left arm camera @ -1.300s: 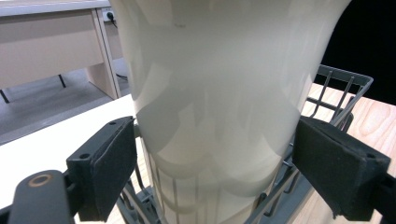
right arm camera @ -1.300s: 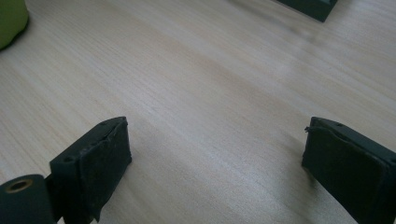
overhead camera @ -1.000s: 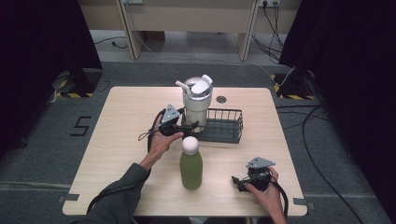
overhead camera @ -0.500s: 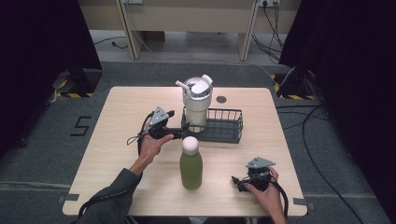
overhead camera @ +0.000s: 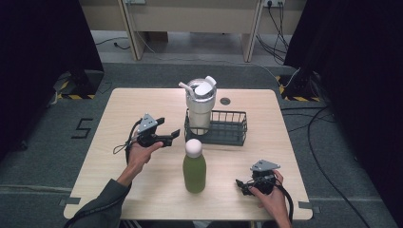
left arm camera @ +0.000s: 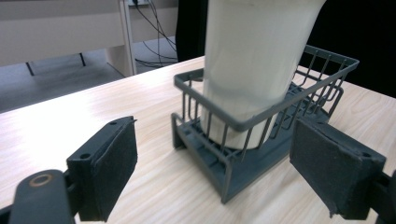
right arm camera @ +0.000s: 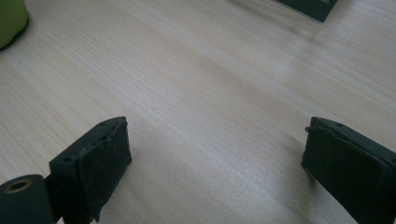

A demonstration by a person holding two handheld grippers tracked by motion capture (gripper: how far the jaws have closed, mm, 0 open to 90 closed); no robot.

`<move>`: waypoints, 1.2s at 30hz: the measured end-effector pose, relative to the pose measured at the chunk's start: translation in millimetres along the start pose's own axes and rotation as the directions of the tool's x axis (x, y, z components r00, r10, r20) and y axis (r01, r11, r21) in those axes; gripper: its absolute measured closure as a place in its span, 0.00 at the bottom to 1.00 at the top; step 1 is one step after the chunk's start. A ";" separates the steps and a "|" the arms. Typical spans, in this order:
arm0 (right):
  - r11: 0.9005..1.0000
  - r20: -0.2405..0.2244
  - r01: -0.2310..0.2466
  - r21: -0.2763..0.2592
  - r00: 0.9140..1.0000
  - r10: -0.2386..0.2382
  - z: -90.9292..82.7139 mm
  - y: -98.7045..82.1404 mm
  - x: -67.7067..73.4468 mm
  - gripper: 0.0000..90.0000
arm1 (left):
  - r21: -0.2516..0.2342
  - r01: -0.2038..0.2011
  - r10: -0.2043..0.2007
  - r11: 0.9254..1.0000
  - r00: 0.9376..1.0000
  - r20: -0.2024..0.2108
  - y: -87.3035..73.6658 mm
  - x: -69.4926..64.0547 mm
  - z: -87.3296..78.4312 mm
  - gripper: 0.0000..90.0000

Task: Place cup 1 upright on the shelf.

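Note:
A white lidded tumbler point(overhead camera: 200, 105) stands upright in the left end of a dark wire basket point(overhead camera: 223, 128). In the left gripper view the tumbler point(left arm camera: 254, 65) and the basket point(left arm camera: 261, 140) sit close ahead. My left gripper point(overhead camera: 167, 135) is open, just left of the basket, with nothing between its jaws. A green bottle with a white cap point(overhead camera: 194, 166) stands in front of the basket. My right gripper point(overhead camera: 243, 184) rests open near the table's front right, to the right of the bottle; the bottle's edge point(right arm camera: 10, 18) shows at that view's top left.
The wooden table point(overhead camera: 119, 118) has a small dark round spot point(overhead camera: 225, 100) behind the basket. Cables point(overhead camera: 323, 142) lie on the floor at the right. Desk legs point(overhead camera: 130, 28) stand beyond the far edge.
My left gripper has drawn back to the left, away from the tumbler and basket. The right gripper has stayed where it was.

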State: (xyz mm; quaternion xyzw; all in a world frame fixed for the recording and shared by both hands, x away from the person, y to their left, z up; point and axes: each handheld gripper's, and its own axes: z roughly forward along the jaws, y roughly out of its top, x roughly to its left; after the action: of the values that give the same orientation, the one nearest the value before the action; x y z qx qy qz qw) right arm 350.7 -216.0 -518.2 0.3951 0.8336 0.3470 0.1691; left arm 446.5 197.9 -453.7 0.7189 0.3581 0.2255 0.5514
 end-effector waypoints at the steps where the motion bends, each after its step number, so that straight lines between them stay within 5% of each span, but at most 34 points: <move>1: 1.000 0.000 0.000 0.000 1.000 0.000 0.0 0.0 0.0 0.09 | 0.000 0.000 0.000 1.000 1.000 0.000 0.0 0.0 0.0 0.16; 20: 1.000 0.008 0.001 0.001 1.000 -0.001 -0.2 -0.1 0.4 0.09 | 0.019 0.030 -0.030 0.999 0.999 0.023 -24.7 4.2 -42.7 0.16; 24: 1.000 0.007 0.002 0.001 1.000 -0.002 -0.3 -0.2 0.6 0.09 | 0.061 -0.017 0.015 0.998 0.999 0.034 -35.3 -2.6 -48.8 0.16; 36: 1.000 0.007 0.003 0.001 1.000 -0.003 -0.3 -0.2 0.6 0.09 | 0.144 -0.007 0.000 0.990 0.999 0.049 -69.3 -3.1 -63.5 0.16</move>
State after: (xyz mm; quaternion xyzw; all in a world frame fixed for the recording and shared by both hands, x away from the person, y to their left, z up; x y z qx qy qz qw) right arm 350.0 -215.8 -518.2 0.3953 0.8338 0.3450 0.1720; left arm 380.3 245.0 -501.3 0.7628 0.3587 0.1823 0.5061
